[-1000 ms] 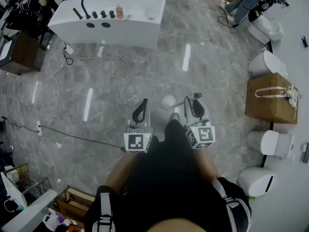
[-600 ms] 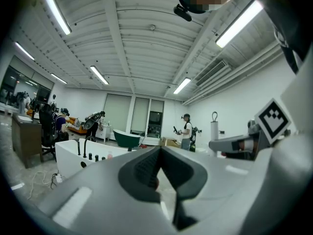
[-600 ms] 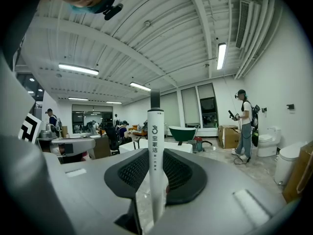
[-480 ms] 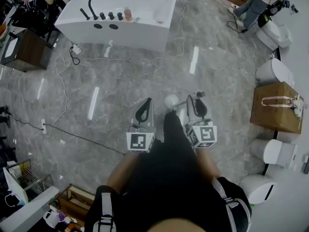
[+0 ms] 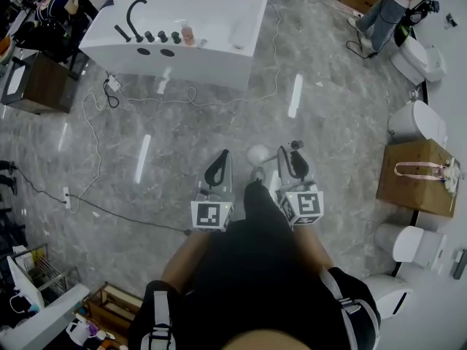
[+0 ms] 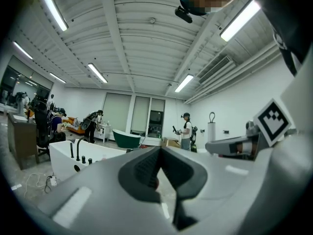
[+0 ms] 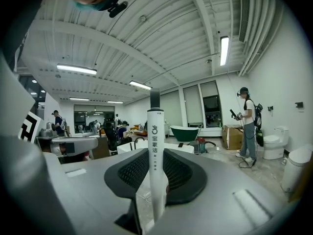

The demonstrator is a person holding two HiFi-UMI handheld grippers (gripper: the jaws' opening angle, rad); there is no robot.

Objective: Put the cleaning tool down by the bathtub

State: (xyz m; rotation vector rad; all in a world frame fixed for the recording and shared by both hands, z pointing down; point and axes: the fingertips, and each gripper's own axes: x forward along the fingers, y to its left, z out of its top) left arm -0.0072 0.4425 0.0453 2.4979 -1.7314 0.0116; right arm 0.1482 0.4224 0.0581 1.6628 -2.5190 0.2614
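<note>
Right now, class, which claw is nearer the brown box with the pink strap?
Right. The right claw, shut on the cleaning tool, is on the side of the box; the left claw sits beyond it, farther away.

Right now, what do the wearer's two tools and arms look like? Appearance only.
They match. The left tool and right tool have light grey bodies with black textured pads inside the jaws. Each has a white cube with black square markers at its rear: left cube, right cube. No cables show. The person wears a black top and black shoulder straps with pale trim. The forearms are unsleeved.
</note>
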